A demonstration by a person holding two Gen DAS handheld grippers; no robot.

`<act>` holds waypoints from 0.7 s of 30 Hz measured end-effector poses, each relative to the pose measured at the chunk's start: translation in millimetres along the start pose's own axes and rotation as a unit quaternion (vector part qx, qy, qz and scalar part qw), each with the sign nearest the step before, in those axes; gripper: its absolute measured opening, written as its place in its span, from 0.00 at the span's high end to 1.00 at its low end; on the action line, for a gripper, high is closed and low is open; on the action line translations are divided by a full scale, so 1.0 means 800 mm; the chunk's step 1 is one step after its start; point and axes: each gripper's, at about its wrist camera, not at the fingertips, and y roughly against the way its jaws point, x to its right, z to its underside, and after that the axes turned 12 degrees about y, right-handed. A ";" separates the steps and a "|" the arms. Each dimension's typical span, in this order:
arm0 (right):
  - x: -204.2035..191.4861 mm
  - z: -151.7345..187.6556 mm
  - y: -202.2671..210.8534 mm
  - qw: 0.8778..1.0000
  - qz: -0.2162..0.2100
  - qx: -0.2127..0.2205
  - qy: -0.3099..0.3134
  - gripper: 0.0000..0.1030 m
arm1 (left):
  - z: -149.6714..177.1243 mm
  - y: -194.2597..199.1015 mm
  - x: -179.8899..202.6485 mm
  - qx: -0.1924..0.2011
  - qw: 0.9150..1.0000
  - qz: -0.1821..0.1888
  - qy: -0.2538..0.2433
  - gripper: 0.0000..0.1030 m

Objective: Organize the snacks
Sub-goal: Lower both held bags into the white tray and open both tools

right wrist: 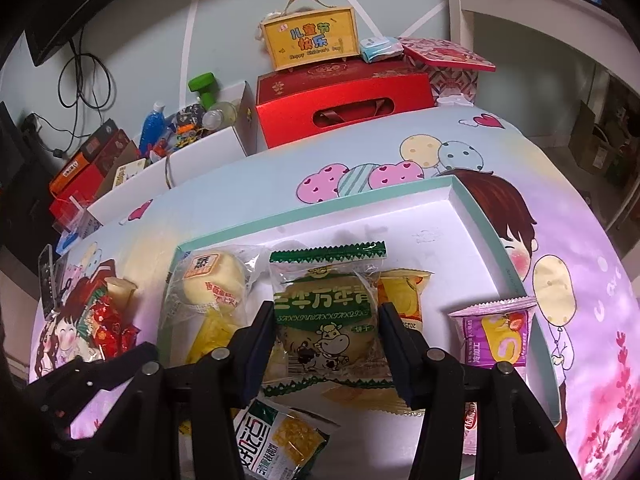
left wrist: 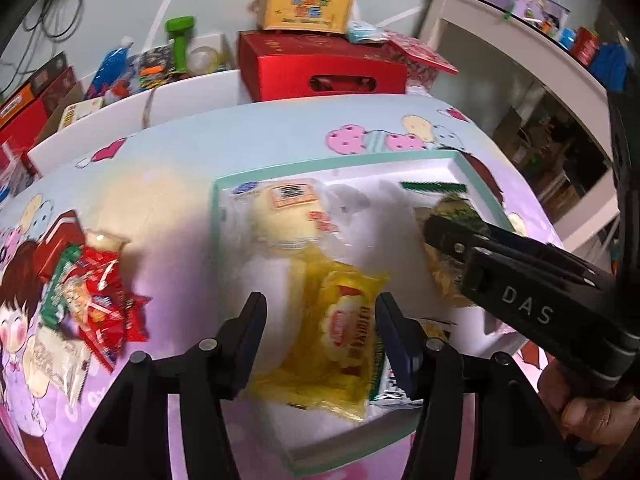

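The right gripper (right wrist: 326,334) clamps a green biscuit packet (right wrist: 326,312) above the white tray (right wrist: 420,224); a purple snack packet (right wrist: 496,332) stands beside it

Left gripper (left wrist: 320,316): black angular arms, round silver screws, dark blue pads. Right gripper (right wrist: 326,326): alike, white "DAS" lettering.

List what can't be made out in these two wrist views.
- Left wrist view: yellow snack packet is motion-blurred, so its print is unreadable.
- Left wrist view: right gripper covers most of the green-labelled biscuit pack.
- Right wrist view: right gripper hides the pack's side edges, so pad contact is unclear.
- Right wrist view: corn snack bag is cut off by the bottom edge.
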 end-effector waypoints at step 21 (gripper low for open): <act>-0.011 0.000 -0.005 1.000 0.012 -0.011 0.020 0.21 | -0.011 0.007 -0.087 0.032 0.989 -0.072 0.123 0.09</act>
